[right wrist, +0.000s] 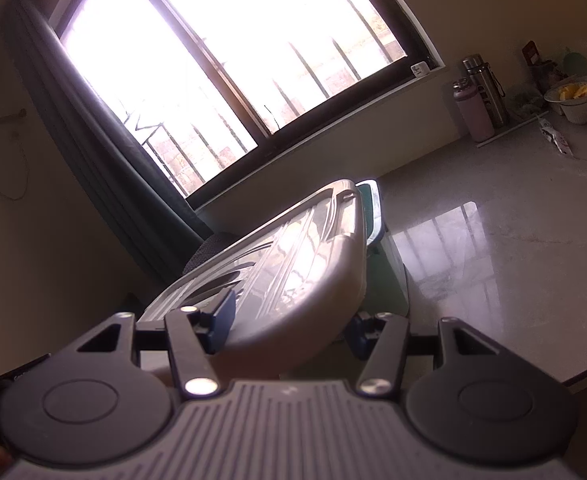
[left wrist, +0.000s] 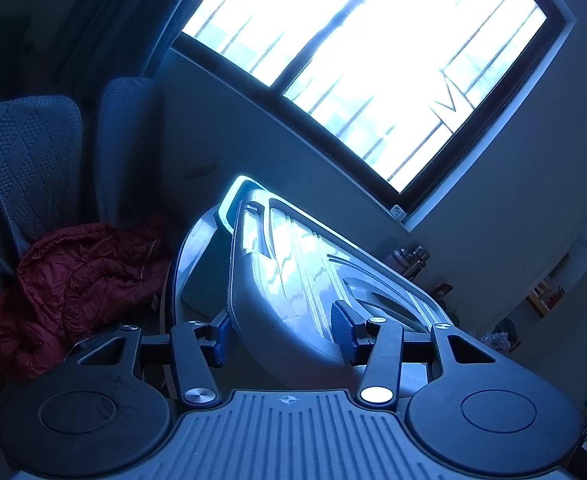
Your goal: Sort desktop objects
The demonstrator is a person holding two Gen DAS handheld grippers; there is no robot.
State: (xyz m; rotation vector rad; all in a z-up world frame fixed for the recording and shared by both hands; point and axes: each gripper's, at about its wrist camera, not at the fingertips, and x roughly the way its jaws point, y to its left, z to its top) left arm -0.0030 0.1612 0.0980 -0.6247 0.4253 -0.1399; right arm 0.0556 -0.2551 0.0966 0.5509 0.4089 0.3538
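A white plastic storage-box lid [left wrist: 289,276] with ribs and a handle recess is held tilted between both grippers. My left gripper [left wrist: 283,338] is shut on one end of the lid, its blue pads on either side of the rim. My right gripper [right wrist: 289,330] is shut on the other end of the same lid [right wrist: 293,268]. A pale green box [right wrist: 387,264] sits just beyond the lid on the table; it also shows in the left wrist view [left wrist: 203,276].
A glossy pale table [right wrist: 493,240] extends right. Two flasks [right wrist: 479,96], a bowl of fruit [right wrist: 573,98] and packets stand at its far end. A barred window [right wrist: 221,60] is behind. A red jacket [left wrist: 73,280] lies on a grey chair [left wrist: 21,168].
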